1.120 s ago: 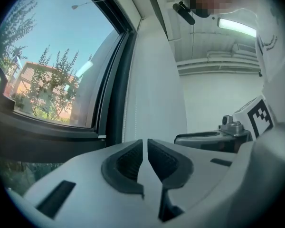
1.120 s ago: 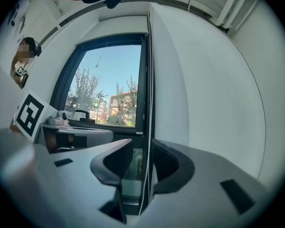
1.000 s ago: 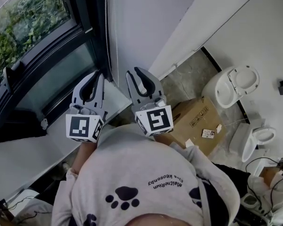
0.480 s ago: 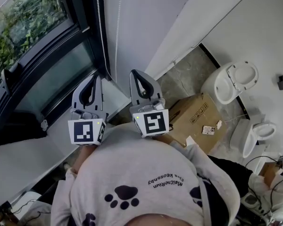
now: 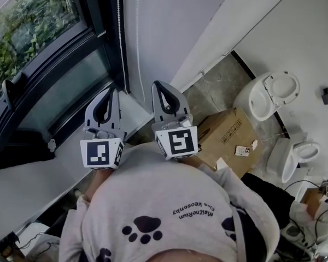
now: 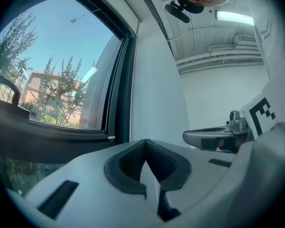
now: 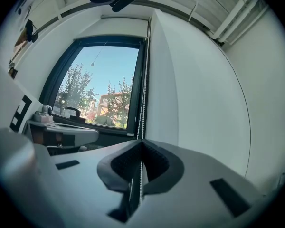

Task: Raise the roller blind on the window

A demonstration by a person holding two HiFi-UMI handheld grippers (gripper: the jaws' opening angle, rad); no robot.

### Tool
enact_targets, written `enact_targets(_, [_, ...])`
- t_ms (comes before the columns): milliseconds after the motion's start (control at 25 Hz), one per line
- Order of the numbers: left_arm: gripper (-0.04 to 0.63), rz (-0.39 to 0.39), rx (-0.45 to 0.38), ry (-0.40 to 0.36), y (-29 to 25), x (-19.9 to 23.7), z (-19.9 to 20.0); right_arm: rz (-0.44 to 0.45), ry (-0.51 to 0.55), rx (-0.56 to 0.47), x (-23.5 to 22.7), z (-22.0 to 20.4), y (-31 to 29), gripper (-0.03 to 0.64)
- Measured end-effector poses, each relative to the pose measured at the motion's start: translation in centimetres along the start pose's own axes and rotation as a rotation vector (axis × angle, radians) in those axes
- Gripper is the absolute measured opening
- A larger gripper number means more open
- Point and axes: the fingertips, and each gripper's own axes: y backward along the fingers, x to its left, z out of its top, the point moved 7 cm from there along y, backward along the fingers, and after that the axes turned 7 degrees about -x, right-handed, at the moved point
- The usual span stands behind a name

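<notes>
The white bead chain of the roller blind hangs down the dark window frame, with a second strand in front of the white wall. Both grippers point level at this corner, side by side. My right gripper is shut, and in the right gripper view the bead chain runs down into its jaws between the pads. My left gripper sits beside the frame with its jaws closed tip to tip. I see no strand clearly held there.
The window fills the upper left, with a handle on its frame and a white sill below. On the floor to the right are a cardboard box and two toilets.
A second ago both grippers stood open near the chain. Both have since shut, and the right one now has the chain in it. The hands have hardly moved.
</notes>
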Motion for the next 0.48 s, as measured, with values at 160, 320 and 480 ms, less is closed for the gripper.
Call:
enact_targets(160, [0.008, -0.002, 0.003, 0.003, -0.04, 0.12, -0.13, 0.006, 0.000, -0.001, 0.10, 0.01, -0.25, 0.009])
enact_targets(320, [0.008, -0.007, 0.003, 0.006, -0.15, 0.25, -0.26, 0.003, 0.003, 0.000, 0.13, -0.10, -0.40, 0.009])
enact_targets(480, [0.008, -0.018, 0.005, -0.004, -0.35, 0.22, -0.40, -0.004, 0.001, 0.001, 0.11, -0.30, -0.60, 0.009])
